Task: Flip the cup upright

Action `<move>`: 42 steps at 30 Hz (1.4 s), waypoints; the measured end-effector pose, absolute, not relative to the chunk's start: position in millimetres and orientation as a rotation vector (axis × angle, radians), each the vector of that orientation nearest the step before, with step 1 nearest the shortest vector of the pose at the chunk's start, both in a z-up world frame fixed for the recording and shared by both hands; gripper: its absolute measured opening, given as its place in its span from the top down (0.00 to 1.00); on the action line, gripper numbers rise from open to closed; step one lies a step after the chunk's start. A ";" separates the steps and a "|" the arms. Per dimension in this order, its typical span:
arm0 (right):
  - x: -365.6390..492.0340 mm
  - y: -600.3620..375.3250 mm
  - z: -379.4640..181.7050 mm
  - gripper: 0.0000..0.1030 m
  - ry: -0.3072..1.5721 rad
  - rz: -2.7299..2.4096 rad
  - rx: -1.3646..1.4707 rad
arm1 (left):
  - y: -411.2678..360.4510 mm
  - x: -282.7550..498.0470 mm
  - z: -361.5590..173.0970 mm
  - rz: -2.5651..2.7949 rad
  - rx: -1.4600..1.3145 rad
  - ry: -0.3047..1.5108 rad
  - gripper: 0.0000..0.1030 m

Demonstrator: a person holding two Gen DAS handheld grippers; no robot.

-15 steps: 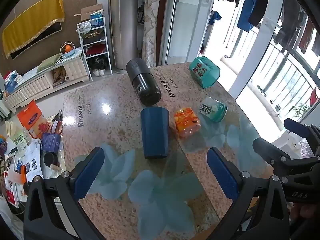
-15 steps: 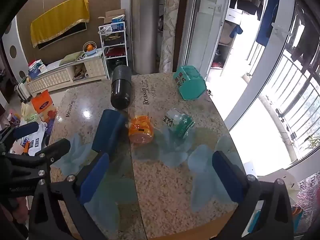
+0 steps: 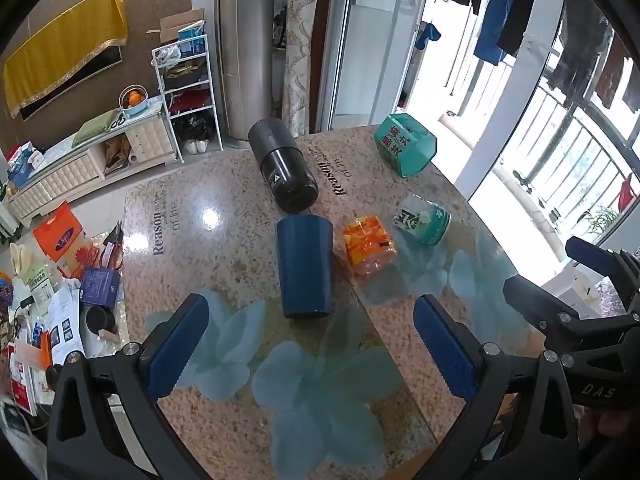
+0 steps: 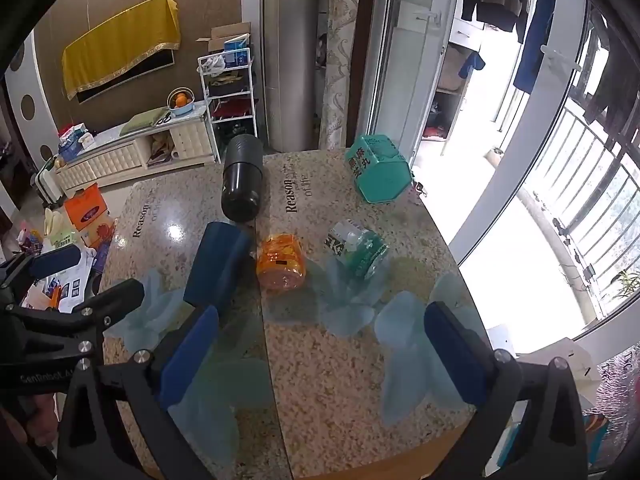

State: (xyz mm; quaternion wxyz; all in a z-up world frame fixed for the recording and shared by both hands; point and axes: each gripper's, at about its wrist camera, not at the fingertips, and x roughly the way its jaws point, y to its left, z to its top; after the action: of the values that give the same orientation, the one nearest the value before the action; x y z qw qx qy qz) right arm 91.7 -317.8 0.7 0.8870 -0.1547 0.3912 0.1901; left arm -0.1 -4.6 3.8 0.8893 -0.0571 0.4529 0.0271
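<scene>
A dark blue cup [image 3: 305, 265] lies on its side on the speckled stone table [image 3: 224, 248], its closed base toward me. It also shows in the right wrist view [image 4: 218, 266]. My left gripper [image 3: 310, 334] is open and empty, hovering above the table just short of the cup, which lies ahead between the jaws. My right gripper [image 4: 320, 344] is open and empty, with the cup ahead of its left finger [image 4: 188, 356]. Each gripper shows at the edge of the other's view.
A black cylindrical bottle [image 3: 282, 170] lies just beyond the cup. An orange packet [image 3: 370, 244], a green-white packet [image 3: 422, 219] and a teal hexagonal box [image 3: 404, 145] lie to the right. The table edge [image 4: 460, 256] drops off on the right; floor clutter lies to the left.
Both views are almost the same as before; the grippers have barely moved and stay open.
</scene>
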 end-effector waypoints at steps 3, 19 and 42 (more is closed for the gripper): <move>90.4 -318.0 2.4 0.00 0.815 0.397 -0.319 | -4.5 -1.1 7.2 0.058 -0.118 0.941 0.00; 91.5 -321.3 1.6 0.00 0.818 0.401 -0.316 | -2.3 -1.8 1.4 0.054 -0.116 0.951 0.00; 98.6 -317.9 -2.6 0.00 0.849 0.448 -0.313 | 1.0 -0.5 0.6 0.063 -0.119 0.958 0.00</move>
State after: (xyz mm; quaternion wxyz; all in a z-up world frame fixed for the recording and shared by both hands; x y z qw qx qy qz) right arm 98.6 -317.9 -2.6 0.8753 -0.1501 0.4066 0.2145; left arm -0.5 1.0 0.6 0.8852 -0.0574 0.4606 0.0301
